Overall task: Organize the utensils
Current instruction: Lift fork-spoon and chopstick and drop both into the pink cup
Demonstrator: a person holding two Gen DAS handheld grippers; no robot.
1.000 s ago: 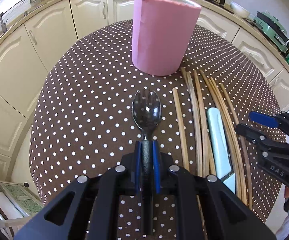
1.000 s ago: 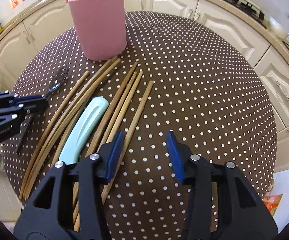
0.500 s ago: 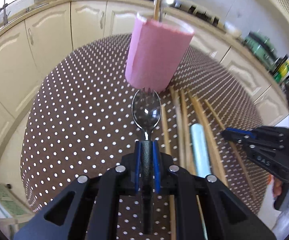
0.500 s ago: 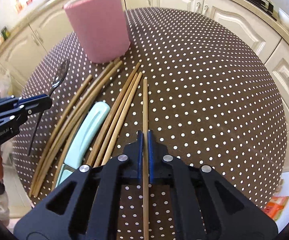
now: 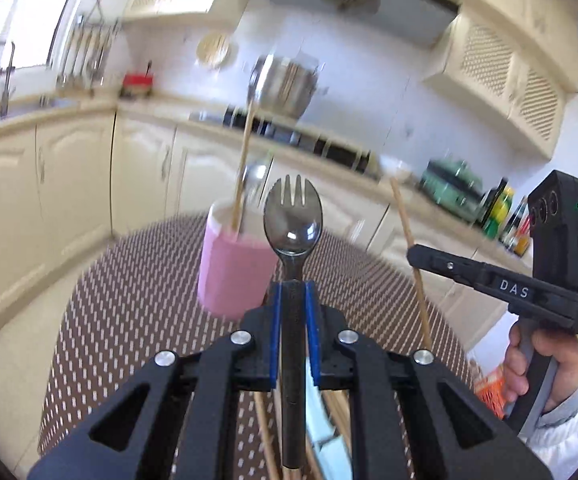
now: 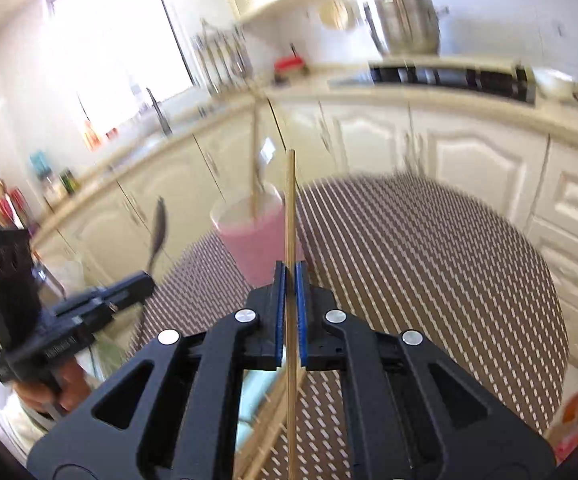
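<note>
My left gripper [image 5: 293, 292] is shut on the handle of a dark metal spork [image 5: 293, 220], held up above the table with its bowl pointing away. My right gripper [image 6: 290, 276] is shut on a single bamboo chopstick [image 6: 290, 208] that sticks out forward, also lifted. The pink cylindrical holder [image 5: 235, 272] [image 6: 257, 236] stands on the table beyond both, with a chopstick and a metal utensil in it. In the left wrist view the right gripper [image 5: 415, 254] appears at the right with its chopstick [image 5: 411, 248]. The left gripper and spork [image 6: 159, 232] show at the left of the right wrist view.
The round table wears a brown cloth with white dots [image 6: 429, 264]. Several more bamboo chopsticks [image 5: 341, 408] and a pale blue-green utensil [image 6: 251, 400] lie on it under the grippers. Cream cabinets, a stove and a steel pot [image 6: 405, 26] ring the room behind.
Both grippers have risen off the table and tilted up toward level. The right closed on one chopstick and lifted it; the left carried the spork up with it.
</note>
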